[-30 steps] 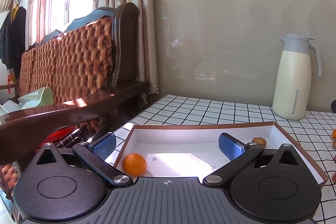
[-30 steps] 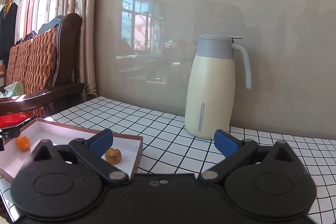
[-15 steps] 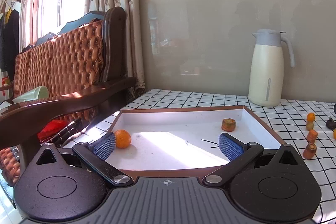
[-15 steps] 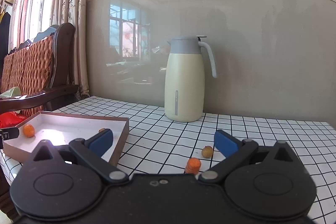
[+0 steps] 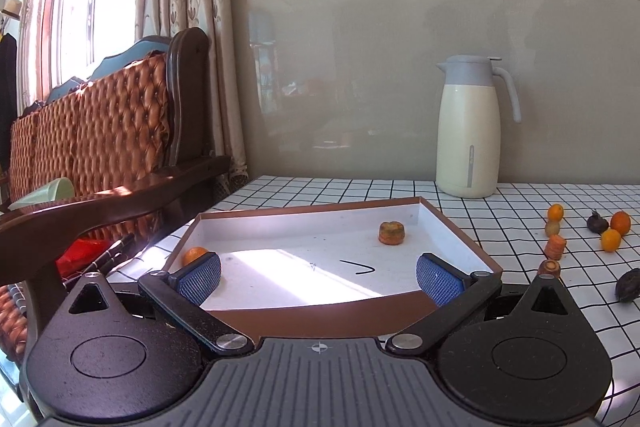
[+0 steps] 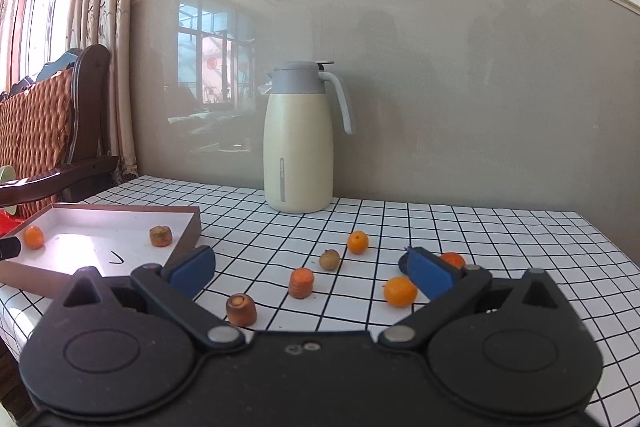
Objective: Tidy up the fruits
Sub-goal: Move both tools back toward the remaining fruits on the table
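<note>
Shallow rectangular tray (image 5: 452,227), brown rim, white floor: holds one round orange (image 5: 194,254) at its left wall and one stubby carrot chunk (image 5: 391,233) near its far right corner. Right of tray, on grid-checked table (image 6: 500,239): loose oranges, carrot chunks. Left tool (image 5: 319,279) and right tool (image 6: 310,269): spread wide, empty.

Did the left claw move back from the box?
Yes. The left claw backed away: the box now lies farther ahead, and the jug looks smaller.
</note>
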`<state>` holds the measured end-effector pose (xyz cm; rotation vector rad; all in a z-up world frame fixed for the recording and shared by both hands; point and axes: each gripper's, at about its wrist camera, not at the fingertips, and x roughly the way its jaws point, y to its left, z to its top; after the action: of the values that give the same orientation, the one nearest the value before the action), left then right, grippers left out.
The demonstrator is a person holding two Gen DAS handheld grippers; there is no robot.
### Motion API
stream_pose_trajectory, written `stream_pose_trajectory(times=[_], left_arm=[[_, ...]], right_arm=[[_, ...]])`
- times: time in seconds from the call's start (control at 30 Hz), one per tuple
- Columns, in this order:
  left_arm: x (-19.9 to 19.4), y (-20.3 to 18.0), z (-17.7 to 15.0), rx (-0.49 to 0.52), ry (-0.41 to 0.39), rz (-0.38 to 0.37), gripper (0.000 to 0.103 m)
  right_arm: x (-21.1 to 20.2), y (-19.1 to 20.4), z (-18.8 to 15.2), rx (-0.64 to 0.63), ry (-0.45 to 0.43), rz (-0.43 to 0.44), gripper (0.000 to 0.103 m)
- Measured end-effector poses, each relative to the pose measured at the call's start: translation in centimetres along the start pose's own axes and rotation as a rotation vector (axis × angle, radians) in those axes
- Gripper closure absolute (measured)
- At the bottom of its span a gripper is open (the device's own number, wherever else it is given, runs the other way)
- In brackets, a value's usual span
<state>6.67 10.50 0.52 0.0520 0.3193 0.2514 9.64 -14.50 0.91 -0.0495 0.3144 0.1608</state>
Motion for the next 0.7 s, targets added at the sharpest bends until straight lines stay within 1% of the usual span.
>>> stream_pose_trajectory(times=[0.1,0.2,0.4,0.53,0.6,0.7], left_arm=[[0.0,-0.7,0.0,0.004,0.000,-0.018,0.000],[0.2,-1.8,0.0,0.015,0.001,-0.037,0.000],[0.6,-3.6,-0.1,0.026,0.008,-0.072,0.000],[0.7,-4.7,-0.2,0.041,0.008,-0.105,0.000],[0.7,-5.4,-0.3,0.054,0.009,-0.124,0.000],[0.7,-6.3,-0.4,0.061,0.009,-0.147,0.000]], right_arm=[[-0.5,-0.8,-0.2,-0.002,-0.003,-0.019,0.006],[-0.7,-1.5,-0.5,-0.005,0.012,-0.030,0.006],[-0.9,-2.2,-1.2,-0.034,0.040,-0.021,0.006],[-0.8,-2.3,-1.9,-0.057,0.080,-0.002,0.006],[-0.5,-2.3,-2.3,-0.075,0.108,-0.007,0.006],[-0.3,-2.3,-2.8,-0.096,0.118,-0.015,0.006]])
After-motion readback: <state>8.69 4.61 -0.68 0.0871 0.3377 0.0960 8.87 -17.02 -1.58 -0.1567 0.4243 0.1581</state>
